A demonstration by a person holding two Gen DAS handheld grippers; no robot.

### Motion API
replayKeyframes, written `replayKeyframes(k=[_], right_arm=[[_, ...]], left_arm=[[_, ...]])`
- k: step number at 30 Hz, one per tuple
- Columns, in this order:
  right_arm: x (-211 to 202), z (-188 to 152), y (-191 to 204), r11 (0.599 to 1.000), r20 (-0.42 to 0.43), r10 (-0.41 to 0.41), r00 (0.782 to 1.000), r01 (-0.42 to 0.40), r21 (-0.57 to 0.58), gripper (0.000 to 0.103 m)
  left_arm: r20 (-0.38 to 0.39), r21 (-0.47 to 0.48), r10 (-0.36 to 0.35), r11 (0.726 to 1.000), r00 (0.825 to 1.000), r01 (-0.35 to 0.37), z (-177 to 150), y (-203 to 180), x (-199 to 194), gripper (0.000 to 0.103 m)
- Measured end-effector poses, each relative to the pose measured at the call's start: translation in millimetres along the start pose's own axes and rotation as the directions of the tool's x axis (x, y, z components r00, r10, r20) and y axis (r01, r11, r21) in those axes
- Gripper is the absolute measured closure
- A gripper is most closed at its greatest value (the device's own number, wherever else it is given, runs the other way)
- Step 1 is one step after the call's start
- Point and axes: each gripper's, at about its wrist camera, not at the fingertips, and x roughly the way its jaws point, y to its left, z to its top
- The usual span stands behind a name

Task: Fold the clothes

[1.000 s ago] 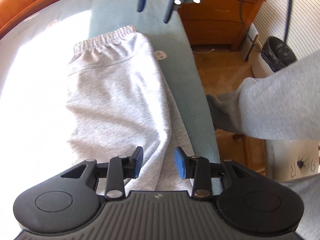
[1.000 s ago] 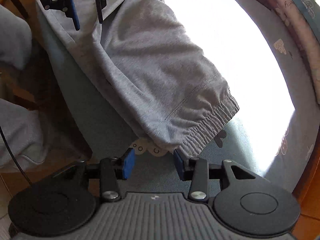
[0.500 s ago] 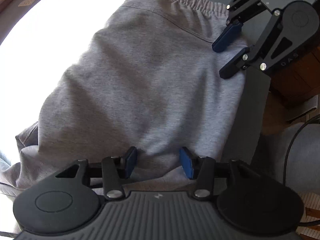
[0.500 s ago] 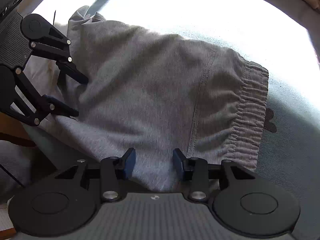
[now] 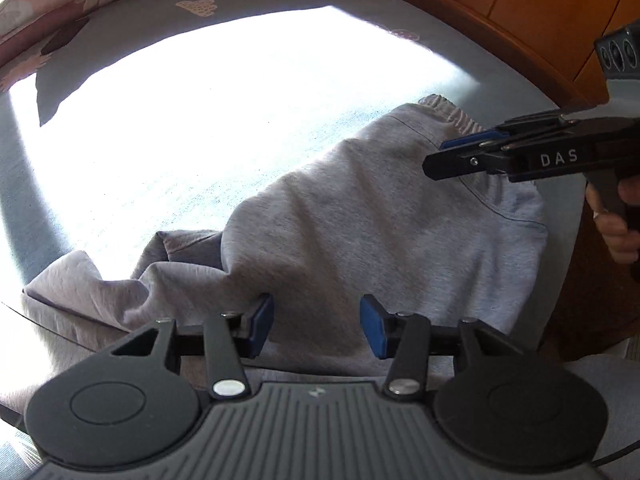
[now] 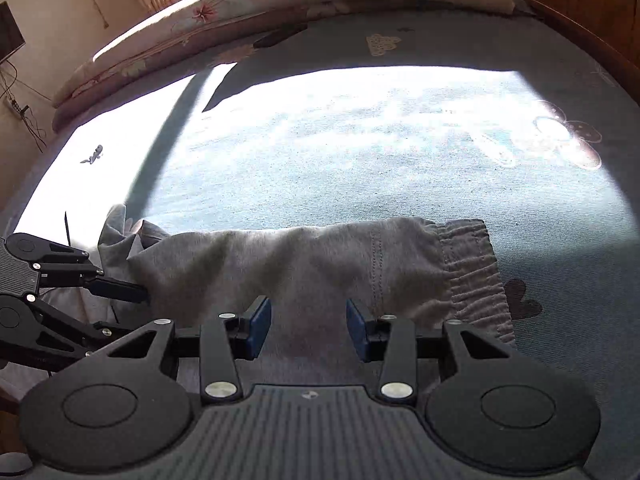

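Both grippers have swung round and dropped low over the grey trousers [image 5: 360, 232], which lie crumpled on the sunlit bed [image 6: 360, 152]. Left gripper [image 5: 317, 326] and right gripper [image 6: 308, 326] stand with jaws apart, fabric between the pads, gripping nothing.

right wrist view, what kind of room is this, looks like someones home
Most likely a bedroom in a home. The grey sweatpants lie on a bed sheet printed with small cartoon shapes, floral bedding is piled at the far edge, and a wooden bed frame runs along the side.
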Motion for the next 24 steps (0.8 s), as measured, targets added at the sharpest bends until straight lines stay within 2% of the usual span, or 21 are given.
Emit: replayKeyframes(k=[2,6,12,14,17,21,24], right_arm=[[6.2,3.8,11.8,0.998,0.047,0.028,0.999,-0.030,0.047,0.056],[24.7,11.3,35.4,0.990,0.083,0.118,0.989,-0.124,0.064,0.054],[65.2,15.3,64.7,0.982,0.077,0.189,0.979,-0.187,-0.033,0.054],[70.9,12.9,69.0,0.977,0.084,0.207,0.975,-0.203,-0.059,0.054],[75.9,9.4,73.1,0.967,0.100,0.242,0.965,-0.232,-0.102,0.054],[74.8,3.2,78.9,0.956,0.163,0.266,0.950,-0.239,-0.169,0.048],[65.6,-14.8,83.5,0.938,0.214,0.305,0.928,-0.253,-0.236,0.048]], left_arm=[[0.019,0.018,-0.045,0.999,0.999,0.044,-3.0,6.8,-0.7,0.055],[0.065,0.047,-0.046,0.998,0.997,0.043,-8.9,21.0,-16.0,0.055],[0.186,-0.074,-0.102,0.990,0.977,0.117,-26.9,53.9,-26.7,0.054],[0.230,-0.095,-0.105,0.987,0.968,0.129,-32.1,66.4,-43.8,0.054],[0.273,-0.073,-0.087,0.991,0.958,0.110,-37.2,69.1,-47.4,0.053],[0.329,-0.033,-0.053,0.997,0.943,0.068,-45.5,62.2,-52.3,0.053],[0.374,-0.070,-0.014,0.997,0.927,0.043,-54.4,53.9,-58.6,0.052]])
